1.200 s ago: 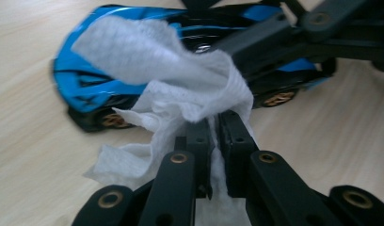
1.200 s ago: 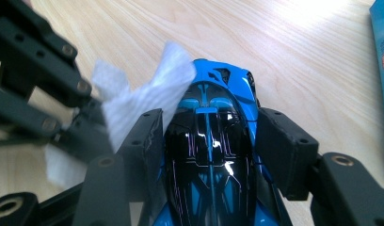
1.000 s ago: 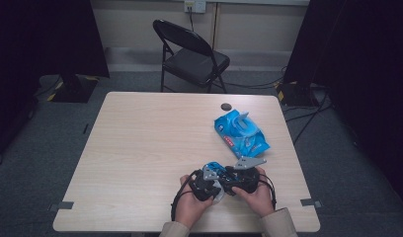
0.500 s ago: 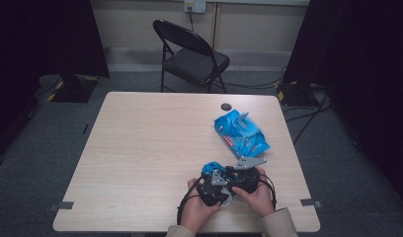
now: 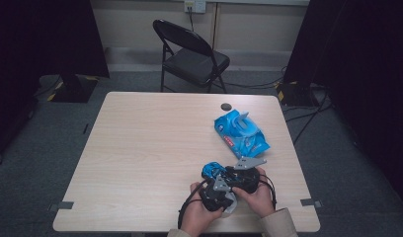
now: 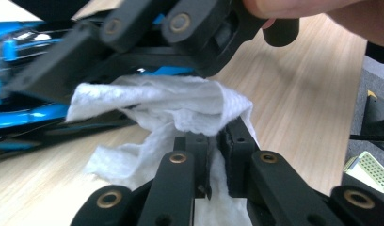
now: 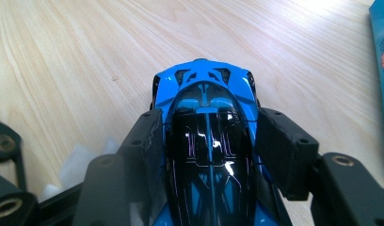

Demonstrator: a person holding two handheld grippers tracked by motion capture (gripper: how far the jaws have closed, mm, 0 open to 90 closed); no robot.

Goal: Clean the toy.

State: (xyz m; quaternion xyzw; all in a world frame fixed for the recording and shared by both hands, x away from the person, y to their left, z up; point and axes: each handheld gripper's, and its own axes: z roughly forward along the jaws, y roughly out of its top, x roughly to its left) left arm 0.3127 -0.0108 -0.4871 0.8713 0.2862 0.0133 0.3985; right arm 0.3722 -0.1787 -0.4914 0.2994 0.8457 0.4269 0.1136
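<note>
Near table's front edge (image 5: 140,228), toy car (image 7: 209,141) gripped, wipe (image 6: 180,103) pinched

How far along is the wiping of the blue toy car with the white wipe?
Done: a white wipe is out of the blue wipes pack on the table. In hand: the right gripper clamps the blue toy car by its sides, while the left gripper pinches the wipe beside it. Left: how much wiping remains can't be judged.

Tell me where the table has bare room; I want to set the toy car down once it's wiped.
The table's whole left half is bare, from the far edge to the near one. The strip between the wipes packet and the grippers is narrow. It is crowded near right, where the left gripper and right gripper meet around the toy car and wipe.
</note>
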